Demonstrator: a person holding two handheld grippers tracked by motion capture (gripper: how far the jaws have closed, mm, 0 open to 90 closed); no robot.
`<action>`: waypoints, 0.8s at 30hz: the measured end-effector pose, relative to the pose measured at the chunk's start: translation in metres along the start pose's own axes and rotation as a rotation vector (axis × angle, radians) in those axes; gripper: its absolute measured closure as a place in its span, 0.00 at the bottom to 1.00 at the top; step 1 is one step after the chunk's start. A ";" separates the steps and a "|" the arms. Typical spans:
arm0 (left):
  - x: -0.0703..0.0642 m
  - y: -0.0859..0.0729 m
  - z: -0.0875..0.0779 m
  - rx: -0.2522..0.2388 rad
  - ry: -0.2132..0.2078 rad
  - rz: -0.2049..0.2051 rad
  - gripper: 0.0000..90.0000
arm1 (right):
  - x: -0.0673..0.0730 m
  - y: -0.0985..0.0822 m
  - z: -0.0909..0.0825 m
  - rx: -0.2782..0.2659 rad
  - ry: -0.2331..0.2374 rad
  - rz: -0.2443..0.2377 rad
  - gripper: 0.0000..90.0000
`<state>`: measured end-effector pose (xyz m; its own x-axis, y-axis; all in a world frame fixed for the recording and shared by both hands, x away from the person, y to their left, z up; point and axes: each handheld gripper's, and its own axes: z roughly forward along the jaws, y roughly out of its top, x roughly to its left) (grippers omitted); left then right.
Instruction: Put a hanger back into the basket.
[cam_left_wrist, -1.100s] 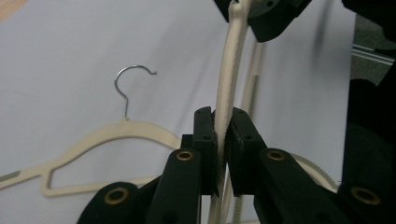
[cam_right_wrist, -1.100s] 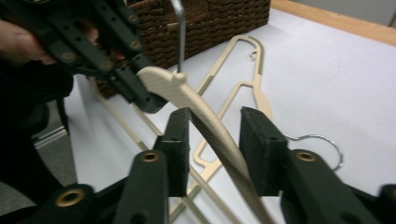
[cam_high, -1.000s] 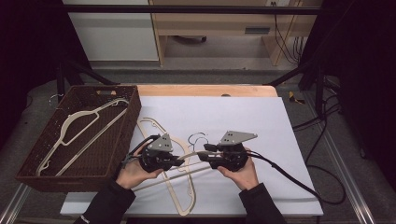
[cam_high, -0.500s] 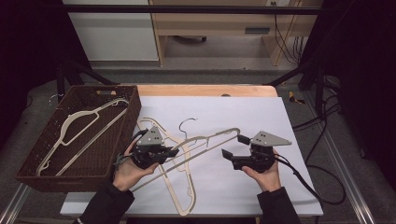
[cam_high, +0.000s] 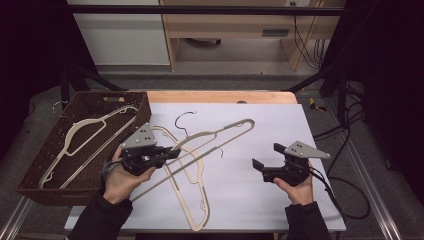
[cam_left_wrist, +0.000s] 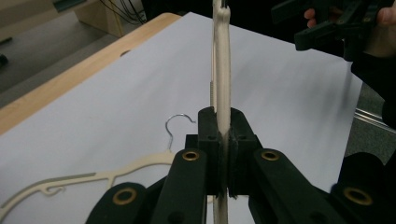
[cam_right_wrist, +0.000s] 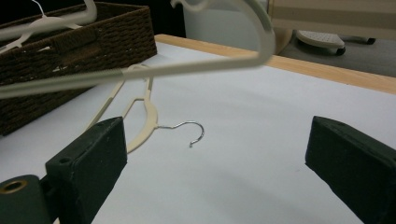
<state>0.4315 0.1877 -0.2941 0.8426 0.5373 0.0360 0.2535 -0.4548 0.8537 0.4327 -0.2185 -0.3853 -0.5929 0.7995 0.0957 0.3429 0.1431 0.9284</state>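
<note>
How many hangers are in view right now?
3. One lies in the wicker basket; one lies flat on the table; one hanger is held up by the left gripper. None appears hidden.

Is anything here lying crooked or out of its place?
Nothing looks damaged. One cream hanger lies askew on the white table, outside the basket, which holds another. The left gripper holds a third hanger lifted and tilted.

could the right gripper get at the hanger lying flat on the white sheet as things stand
Probably yes. The right gripper stands open and empty, with bare white sheet between it and the flat hanger. The one catch: the lifted hanger, clamped in the left gripper, crosses above part of it.
</note>
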 end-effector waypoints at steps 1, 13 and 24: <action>0.002 0.002 -0.004 -0.004 0.008 0.002 0.96 | 0.000 0.000 -0.001 -0.002 -0.004 -0.001 0.06; 0.038 0.017 -0.044 -0.029 0.078 -0.004 0.96 | -0.007 -0.002 -0.005 -0.005 -0.012 0.025 0.05; 0.095 0.007 -0.080 -0.002 0.175 -0.063 0.96 | -0.008 -0.003 -0.005 -0.008 -0.024 0.035 0.05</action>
<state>0.4748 0.2922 -0.2435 0.7293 0.6803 0.0724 0.3022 -0.4153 0.8580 0.4329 -0.2287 -0.3868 -0.5629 0.8178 0.1195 0.3569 0.1102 0.9276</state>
